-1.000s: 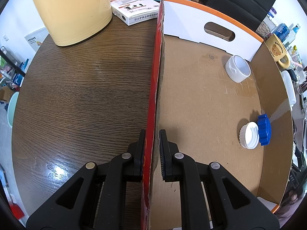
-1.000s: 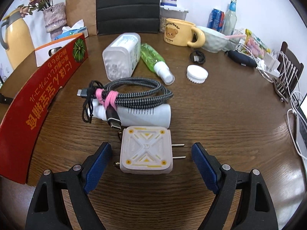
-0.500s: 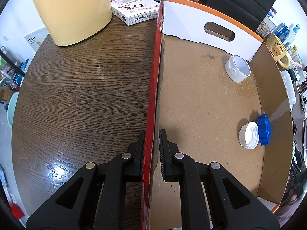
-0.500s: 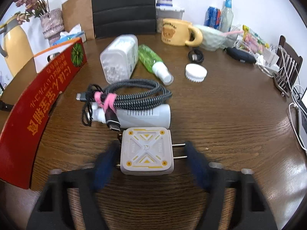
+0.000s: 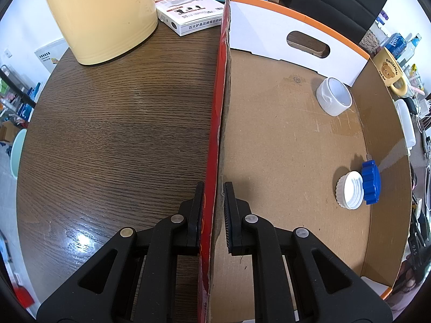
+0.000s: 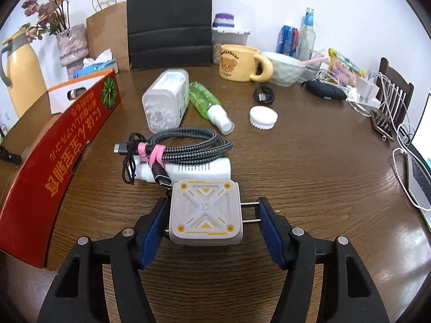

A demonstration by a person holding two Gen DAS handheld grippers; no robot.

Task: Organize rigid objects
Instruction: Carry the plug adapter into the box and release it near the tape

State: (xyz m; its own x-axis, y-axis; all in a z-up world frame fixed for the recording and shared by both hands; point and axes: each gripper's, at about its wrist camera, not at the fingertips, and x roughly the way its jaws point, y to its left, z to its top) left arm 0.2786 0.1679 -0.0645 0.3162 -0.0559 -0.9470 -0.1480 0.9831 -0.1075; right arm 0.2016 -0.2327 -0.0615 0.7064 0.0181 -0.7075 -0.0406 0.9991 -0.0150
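Where one view holds box wall (image 5: 219, 123) — elsewhere, jaws-flanked charger (image 6: 206, 214).

Bare wood table (image 6: 309, 167) open toward 3 o'clock of the charger (image 6: 206, 214), blocked at 12 by the white bottle (image 6: 199, 168) and coiled cable (image 6: 186, 148), walled at 9 by the red box side (image 6: 62, 161); box floor (image 5: 282, 148) mostly free.

Charger (image 6: 206, 214) between closing jaws, prongs rightward
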